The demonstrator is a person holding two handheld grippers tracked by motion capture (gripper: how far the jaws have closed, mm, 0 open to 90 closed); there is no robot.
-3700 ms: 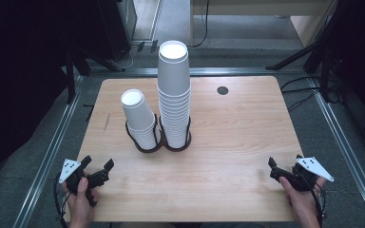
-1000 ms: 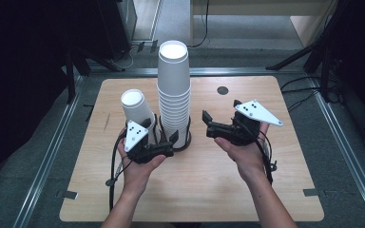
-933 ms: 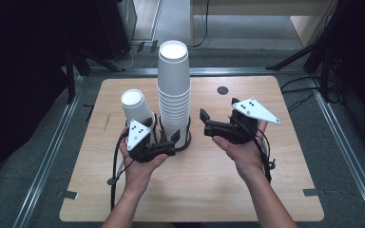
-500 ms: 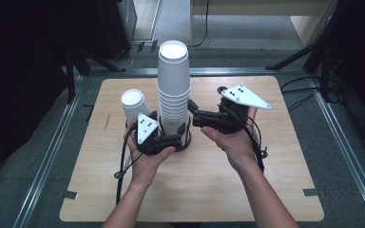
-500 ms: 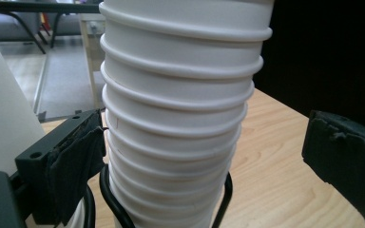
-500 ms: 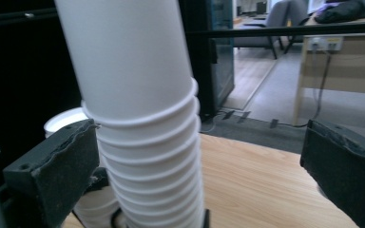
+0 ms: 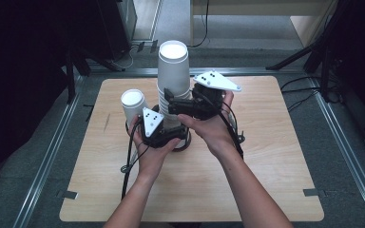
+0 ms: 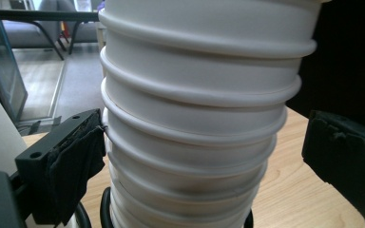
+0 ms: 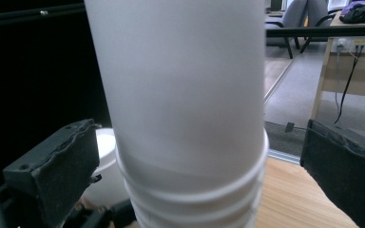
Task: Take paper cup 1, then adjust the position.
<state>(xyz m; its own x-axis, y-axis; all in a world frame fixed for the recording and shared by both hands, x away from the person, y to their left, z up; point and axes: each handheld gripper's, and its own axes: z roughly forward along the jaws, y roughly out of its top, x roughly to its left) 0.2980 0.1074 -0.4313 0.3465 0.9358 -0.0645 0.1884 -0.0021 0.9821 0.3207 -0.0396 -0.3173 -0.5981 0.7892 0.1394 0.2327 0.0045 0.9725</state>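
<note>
both tongs [image 7: 170,137] [image 7: 167,102] have closed in around the tall cup stack [image 7: 173,71].

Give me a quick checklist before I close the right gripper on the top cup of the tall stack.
1. Right gripper open, one jaw on each side of the top cup: ok.
2. Right jaws above the rims of the cups beneath: ok, the rims sit low in the right gripper view.
3. Left gripper low on the tall stack, ready to steady it: ok for position.
4. Left jaws firmly clamped: not ok; one pad touches a rim, the other stands apart.
5. Tall stack seated in its black ring holder: ok.
6. Short stack clear of the lift path: ok, it stands beside.
</note>
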